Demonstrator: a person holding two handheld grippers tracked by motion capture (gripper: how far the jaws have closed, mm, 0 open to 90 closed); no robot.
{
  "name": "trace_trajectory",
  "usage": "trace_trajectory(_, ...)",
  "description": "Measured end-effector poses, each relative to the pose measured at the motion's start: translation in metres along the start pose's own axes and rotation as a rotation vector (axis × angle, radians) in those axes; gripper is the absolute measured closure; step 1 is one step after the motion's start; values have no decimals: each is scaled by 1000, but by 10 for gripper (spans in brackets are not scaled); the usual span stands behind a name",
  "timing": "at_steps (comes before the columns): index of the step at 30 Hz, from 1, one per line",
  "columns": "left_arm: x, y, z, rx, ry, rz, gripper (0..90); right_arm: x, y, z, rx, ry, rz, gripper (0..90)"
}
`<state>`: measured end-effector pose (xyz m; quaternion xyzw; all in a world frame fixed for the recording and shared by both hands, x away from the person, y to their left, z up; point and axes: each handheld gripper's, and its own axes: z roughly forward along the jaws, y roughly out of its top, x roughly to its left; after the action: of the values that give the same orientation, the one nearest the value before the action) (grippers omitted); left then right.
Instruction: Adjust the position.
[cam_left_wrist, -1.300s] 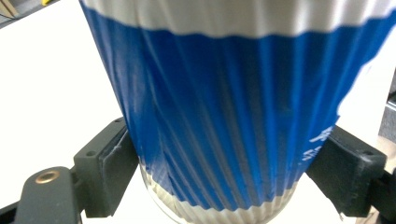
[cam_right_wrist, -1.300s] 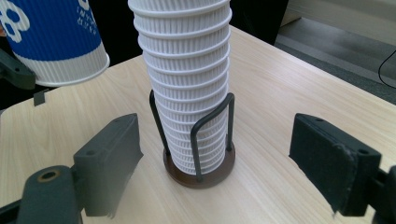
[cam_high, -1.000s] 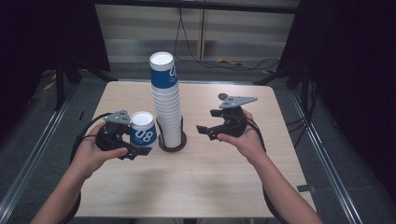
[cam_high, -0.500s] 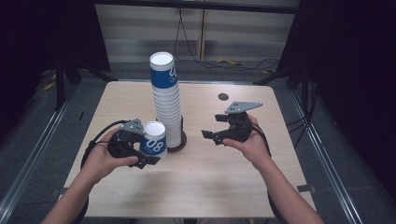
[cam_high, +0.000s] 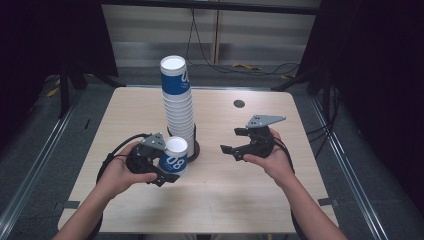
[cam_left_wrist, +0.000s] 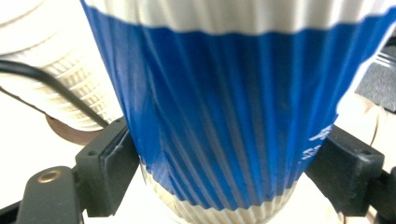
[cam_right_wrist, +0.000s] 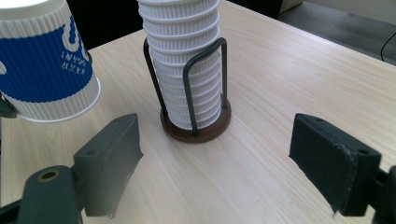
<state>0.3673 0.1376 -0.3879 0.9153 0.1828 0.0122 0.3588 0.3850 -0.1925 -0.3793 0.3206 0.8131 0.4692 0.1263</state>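
Left gripper (cam_high: 167, 170) pinches a blue-and-white paper cup (cam_high: 175, 157), jaws pressed on its ribbed sides. Since the earlier frame it has come lower and nearer the person; the cup is now just beside the cup stack (cam_high: 178, 107) in its wire holder (cam_right_wrist: 196, 123), tilted above the table (cam_high: 240, 195). Right gripper (cam_high: 231, 142) has edged down slightly, jaws spread with nothing between, aimed at the stack.
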Motion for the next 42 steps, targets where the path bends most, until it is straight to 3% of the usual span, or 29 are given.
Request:
trace_trajectory(13,-7,10,20,50,-25,29,169,-3,-26,-8,8,1,17,159)
trace_trajectory(30,-9,35,36,194,-43,112,173,-4,-43,-12,25,20,25,162)
trace_trajectory(42,-6,46,43,281,-45,133,173,-2,-45,-12,38,31,10,164)
